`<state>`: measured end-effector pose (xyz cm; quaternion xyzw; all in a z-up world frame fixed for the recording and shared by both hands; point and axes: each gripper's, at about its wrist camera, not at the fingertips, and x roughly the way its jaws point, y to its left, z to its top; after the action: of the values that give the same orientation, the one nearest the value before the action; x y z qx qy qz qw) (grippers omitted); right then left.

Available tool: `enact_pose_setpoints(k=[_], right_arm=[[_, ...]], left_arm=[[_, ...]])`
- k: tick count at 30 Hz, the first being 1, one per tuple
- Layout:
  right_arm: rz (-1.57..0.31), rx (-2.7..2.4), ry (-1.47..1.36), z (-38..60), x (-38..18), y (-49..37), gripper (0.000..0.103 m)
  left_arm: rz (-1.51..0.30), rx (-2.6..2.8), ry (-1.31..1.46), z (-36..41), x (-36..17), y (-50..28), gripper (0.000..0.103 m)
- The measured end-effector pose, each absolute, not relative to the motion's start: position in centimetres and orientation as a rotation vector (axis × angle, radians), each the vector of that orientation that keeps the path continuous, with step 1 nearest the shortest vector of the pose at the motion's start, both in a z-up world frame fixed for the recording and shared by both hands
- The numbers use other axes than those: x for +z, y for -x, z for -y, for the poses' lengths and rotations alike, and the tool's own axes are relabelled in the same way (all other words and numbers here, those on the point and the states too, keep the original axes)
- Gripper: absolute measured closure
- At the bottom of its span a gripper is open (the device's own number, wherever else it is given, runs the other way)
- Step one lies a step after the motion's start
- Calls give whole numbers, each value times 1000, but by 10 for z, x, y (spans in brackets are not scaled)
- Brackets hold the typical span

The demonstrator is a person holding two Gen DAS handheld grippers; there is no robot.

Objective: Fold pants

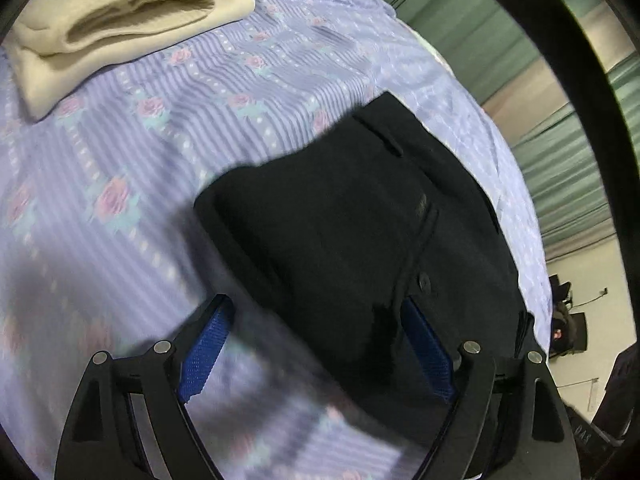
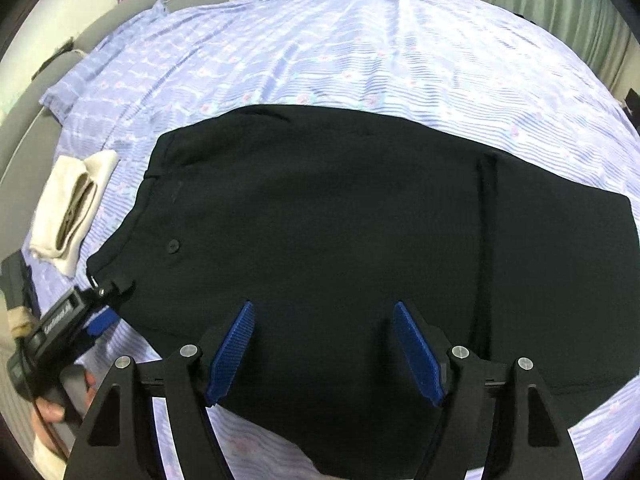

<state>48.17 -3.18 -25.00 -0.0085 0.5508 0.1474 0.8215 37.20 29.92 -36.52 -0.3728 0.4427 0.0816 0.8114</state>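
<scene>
Right gripper [image 2: 324, 350]: mine, nearest the lens, its blue pads spread wide with nothing pinched; it hovers above the near part of the black cloth.
Left gripper [image 1: 316, 344]: mine too, jaws wide and empty, one blue pad over the bedsheet, the other over the dark fabric; from the right wrist view it shows at the left [image 2: 105, 300], tips at the waist corner, though I cannot tell if they touch it.
My hand [image 2: 52, 410]: wrapped around the left gripper's handle at the lower left edge.
Black pants [image 2: 340, 240]: spread flat across the bed under both grippers, waistband end toward the left of the right wrist view, a small button [image 2: 173, 245] near that end, a lengthwise seam or fold toward the right.
Bedsheet [image 2: 360, 52]: lilac, striped, with pink roses, covering the bed on every side of the pants.
Cream folded garment [image 1: 132, 20]: lying on the sheet beyond the waist end, apart from the pants.
Green curtains [image 2: 560, 0]: hanging behind the bed's far side.
</scene>
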Motion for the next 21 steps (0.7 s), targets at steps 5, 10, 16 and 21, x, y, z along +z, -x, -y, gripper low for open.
enact_pose_setpoints(k=[5,10,16,21], right_arm=[[-1214,287,12,15,-266,-482,30],[-1157,293,38,-3,-266,-496,30],[-1023,456,169,-52,-247,-561,30],[-1047,670,341,-110,-248,-627,30]], left_arm=[[-896,166,803,-311,-376,-397,30],[-874,164,845,-324,-377,-396,64],[-830,113,791,-326,-358,-388,76],[-849,115,770,-323,-360,-397,76]])
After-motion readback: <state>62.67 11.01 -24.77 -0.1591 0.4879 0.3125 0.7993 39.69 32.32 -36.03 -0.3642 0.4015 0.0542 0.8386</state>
